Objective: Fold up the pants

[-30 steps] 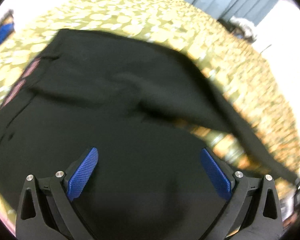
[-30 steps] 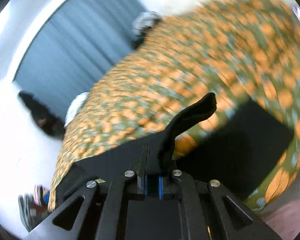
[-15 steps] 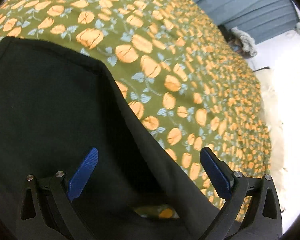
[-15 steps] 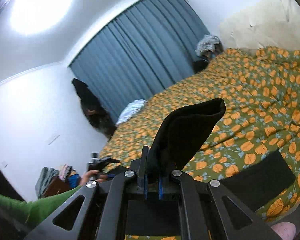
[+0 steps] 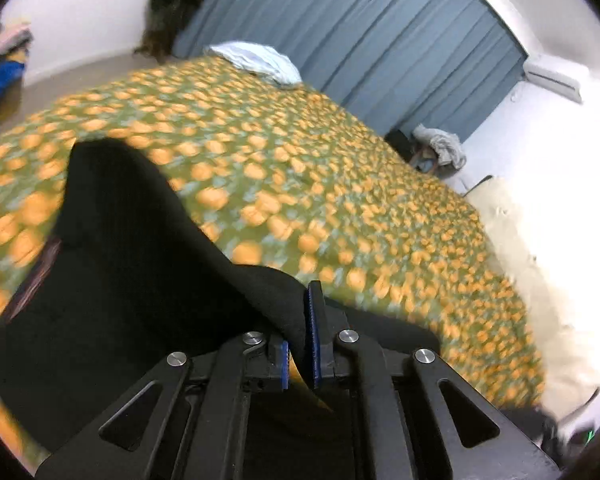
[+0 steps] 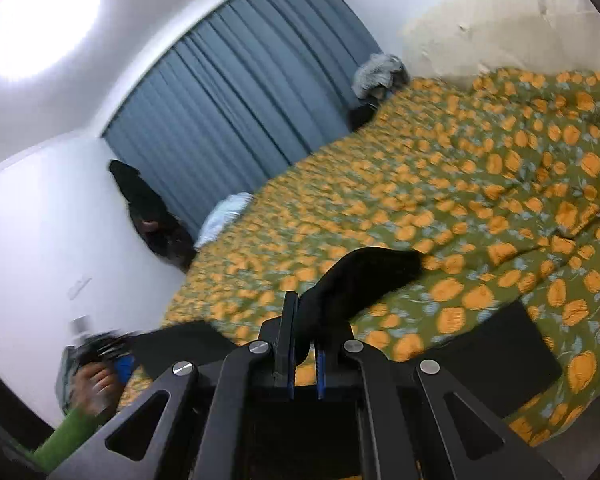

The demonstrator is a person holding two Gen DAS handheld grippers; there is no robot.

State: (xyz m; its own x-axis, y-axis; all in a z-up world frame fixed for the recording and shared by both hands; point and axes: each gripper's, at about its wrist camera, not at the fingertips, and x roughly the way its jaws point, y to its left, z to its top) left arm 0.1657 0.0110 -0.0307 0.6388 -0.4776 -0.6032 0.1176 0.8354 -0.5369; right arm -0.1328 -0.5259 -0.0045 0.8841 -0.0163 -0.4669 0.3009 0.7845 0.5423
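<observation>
Between the earlier left-wrist view and now, the left tool (image 5: 298, 344) has just been closing from wide apart, and its blue pads now pinch a raised fold of the black pants (image 5: 140, 264). Right tool (image 6: 302, 344): jaws narrow, clamped on another black edge of the same garment, which sticks up past the pads. Most of the pants lie on the bed's orange-flowered cover (image 5: 320, 184), by its near edge. Risk: both grips look shallow, near the cloth's edge; a quick or uneven lift could pull fabric free or skew the fold.
</observation>
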